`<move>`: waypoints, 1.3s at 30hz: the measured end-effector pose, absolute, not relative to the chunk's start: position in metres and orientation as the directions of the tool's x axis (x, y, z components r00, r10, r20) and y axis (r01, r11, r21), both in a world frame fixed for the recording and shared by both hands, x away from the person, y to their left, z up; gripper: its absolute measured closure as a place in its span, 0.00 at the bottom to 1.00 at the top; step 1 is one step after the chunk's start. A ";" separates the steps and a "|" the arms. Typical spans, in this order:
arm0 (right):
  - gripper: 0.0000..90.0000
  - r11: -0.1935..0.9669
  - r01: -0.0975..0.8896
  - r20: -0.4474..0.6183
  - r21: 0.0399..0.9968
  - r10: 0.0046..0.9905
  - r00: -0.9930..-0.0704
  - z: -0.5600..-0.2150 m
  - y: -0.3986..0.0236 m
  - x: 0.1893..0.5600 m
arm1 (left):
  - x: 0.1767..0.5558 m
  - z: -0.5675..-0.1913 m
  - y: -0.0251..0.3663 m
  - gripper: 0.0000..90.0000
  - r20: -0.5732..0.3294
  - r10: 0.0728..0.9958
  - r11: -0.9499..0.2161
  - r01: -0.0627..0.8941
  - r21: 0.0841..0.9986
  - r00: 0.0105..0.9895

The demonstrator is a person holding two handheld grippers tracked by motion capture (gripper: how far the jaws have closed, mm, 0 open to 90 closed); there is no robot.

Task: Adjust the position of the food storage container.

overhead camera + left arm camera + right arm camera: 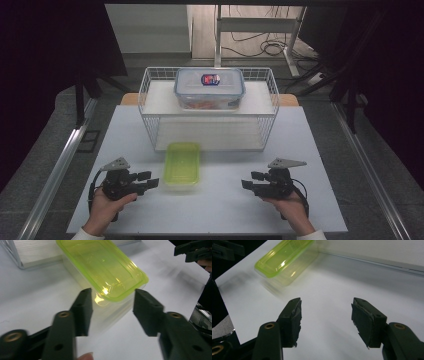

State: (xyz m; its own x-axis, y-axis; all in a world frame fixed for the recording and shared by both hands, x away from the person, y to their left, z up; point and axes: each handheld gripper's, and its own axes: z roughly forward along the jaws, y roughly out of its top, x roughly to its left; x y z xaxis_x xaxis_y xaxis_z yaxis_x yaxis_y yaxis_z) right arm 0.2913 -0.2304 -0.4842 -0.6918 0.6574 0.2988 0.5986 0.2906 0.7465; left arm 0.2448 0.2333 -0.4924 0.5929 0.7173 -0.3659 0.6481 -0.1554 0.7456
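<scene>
The left claw (150,180) is hovering open beside the green-lidded container (183,164) on the table (220,210), seemingly lining up a grasp; the right claw (251,181) is waiting wide, well apart

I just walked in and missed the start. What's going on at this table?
A person holds a gripper in each hand at a white table. The left gripper sits right beside a green-lidded tub, jaws open toward its near corner, not gripping it. The right gripper is open too, over bare table farther off. Behind the tub stands a wire basket with a clear lidded box inside.
</scene>
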 end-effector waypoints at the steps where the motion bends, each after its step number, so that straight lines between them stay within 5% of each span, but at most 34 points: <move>1: 0.46 0.294 0.597 0.296 0.747 0.657 -0.693 -0.484 -0.230 0.291 | 0.245 -0.493 0.235 0.62 -0.368 0.717 -0.157 0.652 0.742 0.592; 11: 0.46 0.321 0.582 0.266 0.748 0.657 -0.705 -0.487 -0.230 0.287 | 0.247 -0.499 0.240 0.99 -0.353 0.710 -0.209 0.661 0.721 0.610; 39: 0.44 0.287 0.612 0.316 0.737 0.653 -0.688 -0.490 -0.234 0.291 | 0.302 -0.525 0.217 1.00 -0.359 0.738 -0.246 0.724 0.645 0.571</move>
